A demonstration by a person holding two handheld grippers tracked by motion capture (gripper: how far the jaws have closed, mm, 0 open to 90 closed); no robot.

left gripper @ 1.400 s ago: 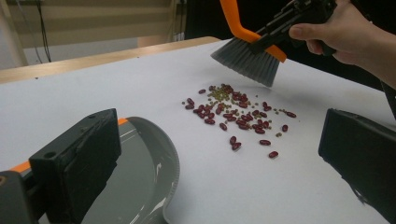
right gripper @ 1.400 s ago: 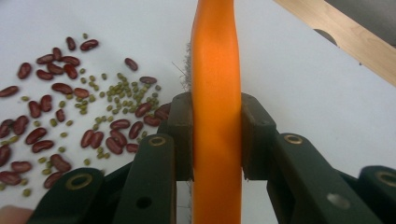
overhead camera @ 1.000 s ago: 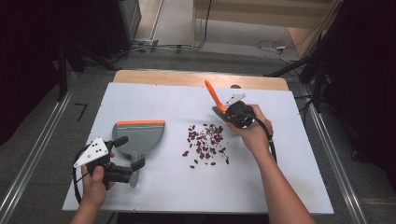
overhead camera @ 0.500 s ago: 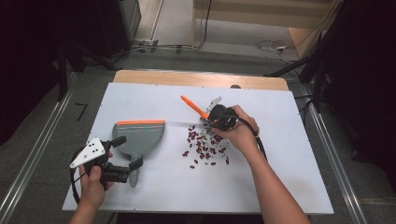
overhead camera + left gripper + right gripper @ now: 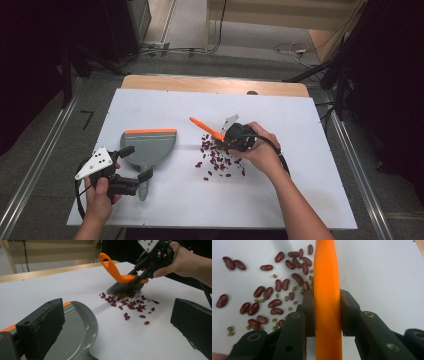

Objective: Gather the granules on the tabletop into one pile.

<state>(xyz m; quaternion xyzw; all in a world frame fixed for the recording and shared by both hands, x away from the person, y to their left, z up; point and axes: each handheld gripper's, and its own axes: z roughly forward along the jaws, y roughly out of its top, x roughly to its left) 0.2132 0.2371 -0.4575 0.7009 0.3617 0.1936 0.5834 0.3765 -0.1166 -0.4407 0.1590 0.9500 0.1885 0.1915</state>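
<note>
Brush [image 5: 206, 129], orange-handled with dark bristles, sits clamped in the right gripper [image 5: 239, 138] near mid-table; in the right gripper view both black pads press flat on either side of the orange handle [image 5: 327, 290], jaws closed tight on it; handle tilts up and away from the hand, bristles [image 5: 125, 286] down on the white table [image 5: 310, 190] at the far edge of the spill; red beans [image 5: 220, 160] lie scattered in a loose patch under and just in front of the brush, small green beans [image 5: 287, 298] mixed among them; a few red ones lie apart on the near side of the patch; grey dustpan [image 5: 147, 147] with orange lip lies flat to the left of the beans, near but not touching them, lip facing the far side of the table, handle pointing back toward the person; left gripper [image 5: 134, 162] rests low at the dustpan's handle end; its jaws stand wide apart in the left gripper view, one over the pan's rim [image 5: 92, 317], the other over bare table, nothing pinched between them.
</note>
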